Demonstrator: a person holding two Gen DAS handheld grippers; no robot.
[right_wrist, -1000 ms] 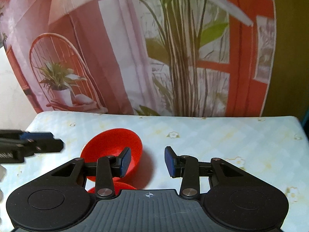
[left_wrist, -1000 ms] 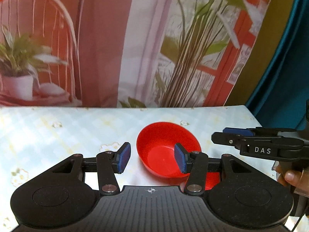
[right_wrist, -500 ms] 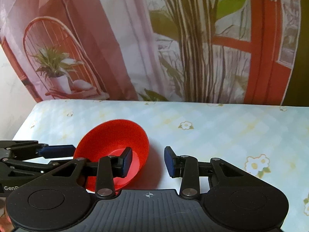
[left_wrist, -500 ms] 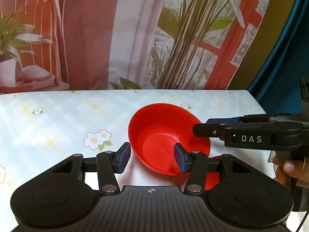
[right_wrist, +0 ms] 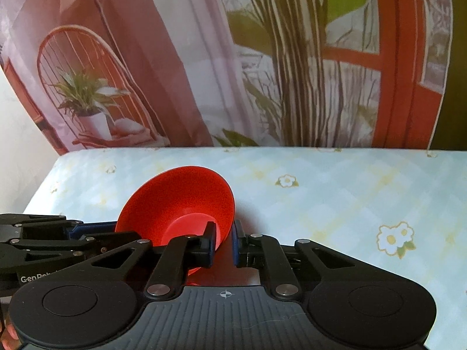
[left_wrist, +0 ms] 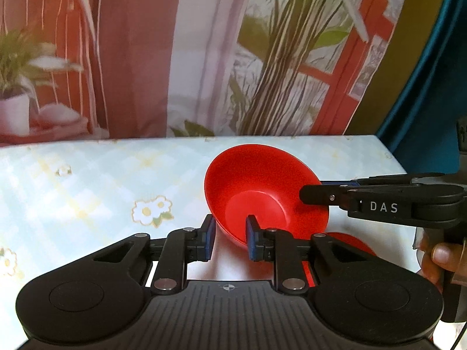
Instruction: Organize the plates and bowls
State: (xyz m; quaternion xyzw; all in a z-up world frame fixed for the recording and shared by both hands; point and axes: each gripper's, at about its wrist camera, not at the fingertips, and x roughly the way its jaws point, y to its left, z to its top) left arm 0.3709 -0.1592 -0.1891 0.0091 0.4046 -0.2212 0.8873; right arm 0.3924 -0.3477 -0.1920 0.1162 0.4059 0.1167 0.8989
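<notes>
A red bowl stands tilted on the table, its near side over a red plate of which only an edge shows. My left gripper has the bowl's near rim between its blue pads, one pad inside and one outside; its jaws are closing and the pads touch the wall. My right gripper comes in from the right onto the bowl's right rim. In the right wrist view the right gripper is closing tight on the red bowl's rim, with the left gripper at the bowl's left edge.
The table wears a pale blue cloth with daisy prints. A printed curtain with plants and red frames hangs behind its far edge. A person's hand holds the right gripper's handle. The table's right edge lies close to the bowl.
Both grippers' jaws have narrowed from wide apart to closed around the bowl's rim. Both grippers came lower and nearer the bowl, which now stands steeper.
</notes>
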